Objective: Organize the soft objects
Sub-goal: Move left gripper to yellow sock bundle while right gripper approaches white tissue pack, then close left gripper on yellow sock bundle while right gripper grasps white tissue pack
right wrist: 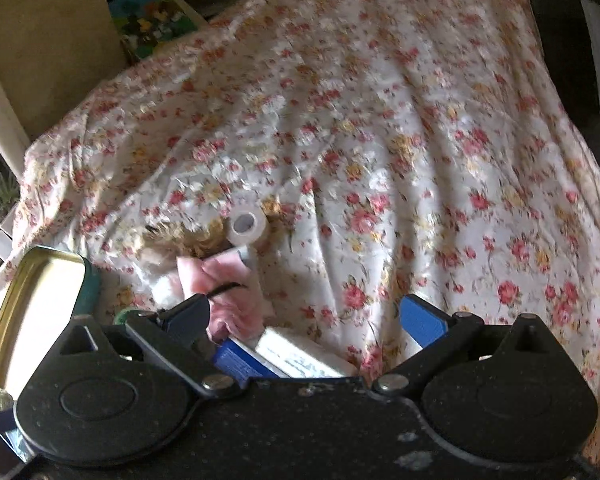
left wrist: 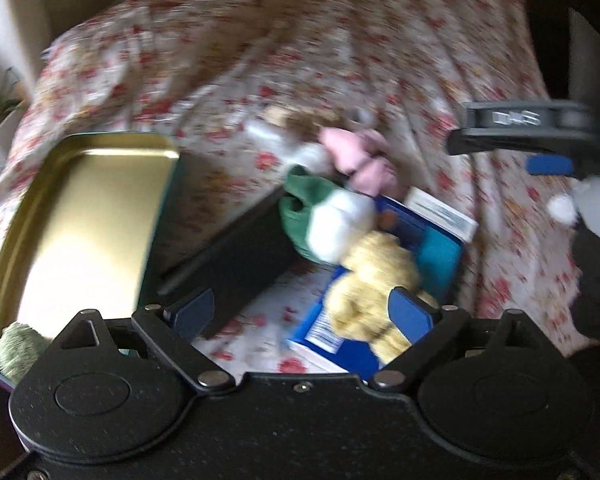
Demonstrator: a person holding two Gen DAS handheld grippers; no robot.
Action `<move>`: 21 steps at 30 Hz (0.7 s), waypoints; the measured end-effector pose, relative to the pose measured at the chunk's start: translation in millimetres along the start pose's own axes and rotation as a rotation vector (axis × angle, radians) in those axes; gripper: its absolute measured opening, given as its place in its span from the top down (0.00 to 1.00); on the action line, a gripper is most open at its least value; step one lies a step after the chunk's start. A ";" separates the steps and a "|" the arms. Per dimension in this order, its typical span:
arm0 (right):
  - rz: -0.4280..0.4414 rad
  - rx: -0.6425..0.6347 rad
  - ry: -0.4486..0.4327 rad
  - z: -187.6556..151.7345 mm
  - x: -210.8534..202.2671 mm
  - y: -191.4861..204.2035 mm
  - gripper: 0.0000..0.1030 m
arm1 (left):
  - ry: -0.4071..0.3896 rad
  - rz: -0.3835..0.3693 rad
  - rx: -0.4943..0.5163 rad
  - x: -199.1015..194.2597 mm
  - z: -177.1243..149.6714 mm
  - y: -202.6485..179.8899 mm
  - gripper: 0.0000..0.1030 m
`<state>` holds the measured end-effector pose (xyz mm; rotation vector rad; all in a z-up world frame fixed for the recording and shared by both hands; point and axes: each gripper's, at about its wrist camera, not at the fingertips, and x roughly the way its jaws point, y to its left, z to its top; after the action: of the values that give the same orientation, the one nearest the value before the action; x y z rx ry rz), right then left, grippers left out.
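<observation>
Plush bear (left wrist: 374,300), cream, just ahead of the spread left gripper (left wrist: 304,316), touching its right finger, not pinched. Beyond: green-and-white plush (left wrist: 324,216), pink toy (left wrist: 360,156), unsorted atop a blue box (left wrist: 436,240). Off to its left, open tin (left wrist: 80,220), one greenish plush (left wrist: 18,350) inside. Right gripper (right wrist: 320,320) spread, empty, tape roll (right wrist: 247,224) farther ahead on floral sheet (right wrist: 420,140). Barely begun, by appearances. Box labels blurred, unreadable.

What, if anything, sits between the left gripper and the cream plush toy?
Nothing visible. The left gripper is open just short of the cream plush toy, which lies on a blue box; its right finger already overlaps the toy's edge.
</observation>
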<state>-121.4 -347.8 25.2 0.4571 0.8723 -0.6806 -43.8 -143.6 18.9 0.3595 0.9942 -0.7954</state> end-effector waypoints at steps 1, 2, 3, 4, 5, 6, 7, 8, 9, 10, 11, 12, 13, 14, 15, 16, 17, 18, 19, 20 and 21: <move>-0.023 0.001 0.028 -0.1 6.7 0.3 0.01 | 0.004 -0.009 0.014 1.6 -0.7 -4.3 0.12; -0.040 0.003 0.055 -0.8 11.8 -0.5 0.01 | 0.008 -0.015 0.028 3.2 -1.5 -8.1 0.12; -0.046 0.006 0.079 -2.1 15.4 -2.4 0.02 | 0.010 -0.018 0.047 5.2 -2.1 -12.5 0.12; -0.042 0.016 0.105 -2.1 20.2 -4.3 0.03 | 0.008 -0.020 0.062 5.8 -3.0 -16.1 0.13; -0.035 0.027 0.120 -2.8 22.7 -6.1 0.03 | 0.003 -0.026 0.078 5.1 -4.5 -20.3 0.14; -0.026 0.040 0.132 -3.1 24.6 -8.3 0.03 | -0.002 -0.032 0.099 4.5 -5.9 -24.4 0.14; -0.022 0.047 0.137 -2.9 25.4 -9.1 0.03 | -0.008 -0.033 0.120 4.1 -7.2 -28.3 0.14; -0.021 0.054 0.137 -2.8 25.8 -10.9 0.03 | -0.014 -0.033 0.139 3.4 -8.9 -31.8 0.14; -0.024 0.059 0.134 -3.7 25.1 -12.4 0.03 | -0.020 -0.032 0.160 3.4 -10.5 -34.9 0.14; -0.028 0.062 0.131 -3.8 24.7 -13.4 0.03 | -0.018 -0.031 0.177 4.9 -11.6 -37.2 0.14; -0.031 0.066 0.129 -3.8 24.6 -14.4 0.03 | -0.012 -0.029 0.194 7.8 -12.3 -39.4 0.14; -0.030 0.069 0.130 -3.9 24.8 -15.0 0.03 | -0.007 -0.028 0.207 11.1 -13.4 -41.2 0.14; -0.026 0.071 0.134 -3.8 24.8 -14.7 0.03 | -0.003 -0.029 0.219 13.3 -14.8 -42.6 0.14; -0.022 0.072 0.138 -3.6 24.0 -15.0 0.03 | 0.001 -0.028 0.234 15.7 -16.0 -43.9 0.14; -0.019 0.074 0.141 -3.1 24.8 -14.9 0.03 | 0.002 -0.025 0.253 16.7 -17.7 -46.3 0.14; -0.018 0.075 0.144 -2.3 26.0 -14.8 0.03 | 0.001 -0.023 0.273 18.5 -18.9 -50.1 0.14; -0.016 0.075 0.146 -2.2 26.4 -14.7 0.03 | -0.001 -0.020 0.292 20.0 -19.4 -53.0 0.14; -0.016 0.076 0.147 -2.2 26.5 -14.8 0.03 | -0.002 -0.018 0.310 22.1 -19.4 -55.7 0.14; -0.016 0.077 0.150 -2.1 27.1 -14.8 0.03 | 0.000 -0.019 0.324 24.4 -18.9 -57.7 0.16; -0.017 0.078 0.153 -2.3 27.9 -14.8 0.03 | 0.005 -0.024 0.336 27.3 -18.2 -59.3 0.18; -0.017 0.078 0.157 -2.4 29.0 -15.0 0.03 | 0.017 -0.038 0.352 30.3 -17.5 -60.0 0.22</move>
<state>-120.0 -367.0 -1.3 0.5795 1.0008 -0.7032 -89.5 -186.3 -11.3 0.6522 0.8781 -1.0051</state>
